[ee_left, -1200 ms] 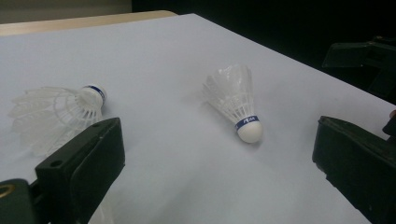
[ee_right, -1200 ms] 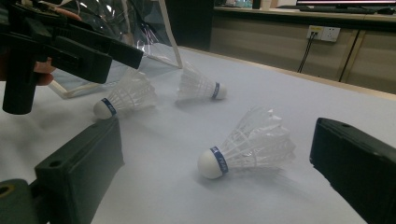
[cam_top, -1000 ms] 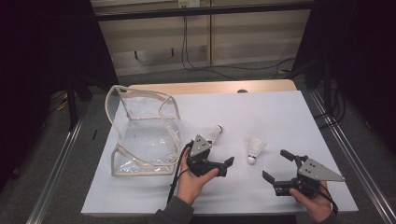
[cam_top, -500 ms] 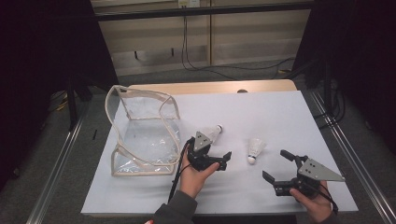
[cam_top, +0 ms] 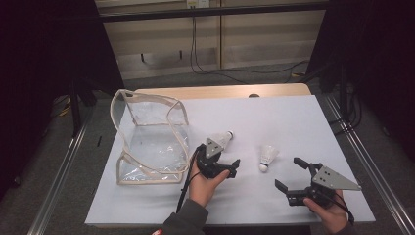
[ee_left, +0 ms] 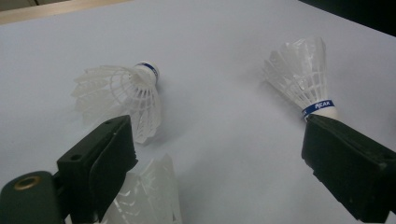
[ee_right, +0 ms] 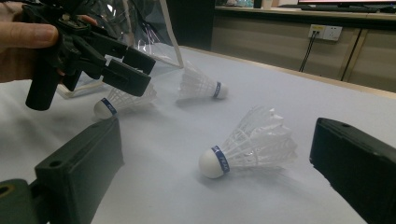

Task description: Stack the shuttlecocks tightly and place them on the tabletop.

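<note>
Three white shuttlecocks with blue bands lie on the white table. One shuttlecock (cam_top: pixel 224 139) (ee_left: pixel 122 94) (ee_right: pixel 201 86) is just beyond my left gripper (cam_top: pixel 230 167) (ee_left: pixel 219 140) (ee_right: pixel 139 71). A second shuttlecock (ee_left: pixel 152 198) (ee_right: pixel 116 102) lies under that gripper, its skirt between the jaws by the left one. The jaws have just been closing a little but stand wide, the pads not pressing. The third shuttlecock (cam_top: pixel 267 156) (ee_left: pixel 302 79) (ee_right: pixel 250 145) lies ahead of my right gripper (cam_top: pixel 287 173) (ee_right: pixel 217 140), which is open and apart from it.
A clear plastic bag (cam_top: pixel 151 147) with beige trim stands open at the left of the table, close beside my left hand. The white table top (cam_top: pixel 274 117) ends in a wooden strip at the far edge. Dark floor and metal rails flank both sides.
My left gripper has edged slightly farther from the person, over the near shuttlecock. The right gripper and the shuttlecocks have stayed where they were.
</note>
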A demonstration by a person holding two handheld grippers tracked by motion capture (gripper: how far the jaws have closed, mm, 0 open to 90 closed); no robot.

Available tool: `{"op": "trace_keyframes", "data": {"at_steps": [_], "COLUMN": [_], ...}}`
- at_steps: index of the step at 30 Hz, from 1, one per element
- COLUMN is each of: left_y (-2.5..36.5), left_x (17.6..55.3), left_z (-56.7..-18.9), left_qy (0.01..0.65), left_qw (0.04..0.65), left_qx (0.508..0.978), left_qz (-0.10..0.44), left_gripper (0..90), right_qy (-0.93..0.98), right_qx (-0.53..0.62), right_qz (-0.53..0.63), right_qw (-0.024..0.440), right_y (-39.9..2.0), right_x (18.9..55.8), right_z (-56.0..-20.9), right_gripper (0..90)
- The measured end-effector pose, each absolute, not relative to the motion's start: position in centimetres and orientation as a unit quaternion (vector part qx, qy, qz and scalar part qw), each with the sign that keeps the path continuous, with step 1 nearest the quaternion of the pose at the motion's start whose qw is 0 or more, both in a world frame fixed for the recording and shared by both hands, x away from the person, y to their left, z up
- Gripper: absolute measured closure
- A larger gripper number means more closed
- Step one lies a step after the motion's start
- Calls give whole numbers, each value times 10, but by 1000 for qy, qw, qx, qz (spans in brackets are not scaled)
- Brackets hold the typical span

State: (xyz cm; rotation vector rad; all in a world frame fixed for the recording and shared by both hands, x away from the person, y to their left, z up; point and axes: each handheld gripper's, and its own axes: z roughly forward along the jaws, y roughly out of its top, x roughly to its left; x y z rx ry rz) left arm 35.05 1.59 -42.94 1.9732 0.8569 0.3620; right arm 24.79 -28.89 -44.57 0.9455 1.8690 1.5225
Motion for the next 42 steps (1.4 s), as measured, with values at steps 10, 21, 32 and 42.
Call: {"op": "trace_keyframes", "data": {"at_steps": [10,21,32,42], "left_y": [16,16,17,12], "left_x": [342,340,340,339], "left_z": [-424,-425,-423,-418], "left_qy": [340,344,337,324], "left_qw": [459,435,427,437], "left_qx": [807,817,826,828], "left_qz": [146,160,150,136], "left_gripper": [186,455,773,853], "right_qy": [694,695,695,695], "right_qx": [352,351,351,350], "right_qz": [565,565,565,566], "right_qw": [273,274,273,272], "right_y": [-289,-288,-289,-288], "right_x": [248,248,248,248], "right_z": [-446,-446,-446,-446], "right_gripper": [20,20,20,20]}}
